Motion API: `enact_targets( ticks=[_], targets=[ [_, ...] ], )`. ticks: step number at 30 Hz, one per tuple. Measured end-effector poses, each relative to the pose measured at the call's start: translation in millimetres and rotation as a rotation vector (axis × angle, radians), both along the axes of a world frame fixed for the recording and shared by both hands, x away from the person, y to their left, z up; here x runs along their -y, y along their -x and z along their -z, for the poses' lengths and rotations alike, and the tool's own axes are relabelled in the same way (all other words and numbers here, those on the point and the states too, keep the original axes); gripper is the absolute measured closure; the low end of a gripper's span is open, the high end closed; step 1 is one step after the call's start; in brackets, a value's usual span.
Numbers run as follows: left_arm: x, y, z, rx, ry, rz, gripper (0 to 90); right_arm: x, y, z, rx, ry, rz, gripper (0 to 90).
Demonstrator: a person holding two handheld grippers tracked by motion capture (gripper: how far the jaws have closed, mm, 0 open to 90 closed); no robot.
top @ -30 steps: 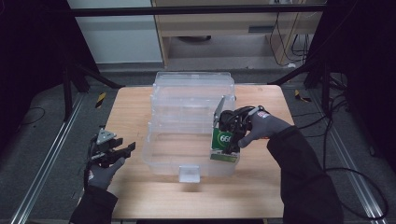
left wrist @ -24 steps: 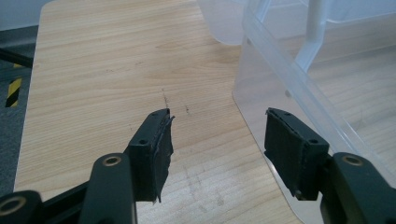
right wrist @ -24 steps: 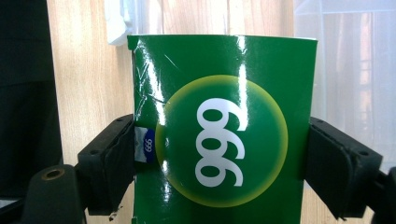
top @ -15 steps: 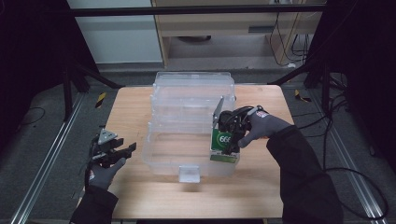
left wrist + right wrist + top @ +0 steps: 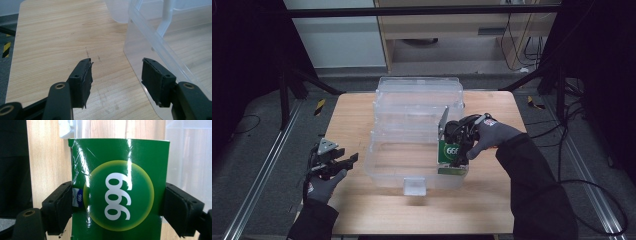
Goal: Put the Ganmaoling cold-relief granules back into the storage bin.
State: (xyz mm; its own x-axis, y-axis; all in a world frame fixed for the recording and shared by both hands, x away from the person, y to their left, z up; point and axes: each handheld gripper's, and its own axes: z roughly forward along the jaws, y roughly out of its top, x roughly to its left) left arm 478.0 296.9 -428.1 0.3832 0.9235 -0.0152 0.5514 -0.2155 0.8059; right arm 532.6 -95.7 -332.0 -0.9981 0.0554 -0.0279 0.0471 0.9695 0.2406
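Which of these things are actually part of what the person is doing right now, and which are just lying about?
In use:
- green box, clamped between the right gripper's fingers
- clear plastic bin, where the box sits at the near right corner

Lying about:
- left gripper, open over the wooden table, holding nothing
- clear lid behind the bin

Wooden table (image 5: 357, 115) — clear bins (image 5: 412, 150)

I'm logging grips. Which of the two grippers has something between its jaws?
The right gripper: it clamps a green box over the clear bin. The left gripper is open and empty.
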Motion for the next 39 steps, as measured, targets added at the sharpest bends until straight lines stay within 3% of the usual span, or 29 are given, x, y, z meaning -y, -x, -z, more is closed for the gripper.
enact_targets(
  ticks=[25, 31, 39],
  targets=[
    [1.4, 0.2, 0.1, 0.0, -0.002, 0.006, 40.9, 0.1, -0.5, 5.1, -0.004, -0.042, 0.002, 18.9],
    [1.0, -0.4, 0.7, -0.002, -0.001, 0.004, 40.9, 6.9, -7.8, -0.8, -0.035, -0.067, 0.003, 19.1],
    [0.2, -0.4, 0.7, -0.002, -0.001, 0.004, 40.8, 5.0, -12.4, 3.6, -0.068, -0.074, -0.009, 19.0]
  ],
)
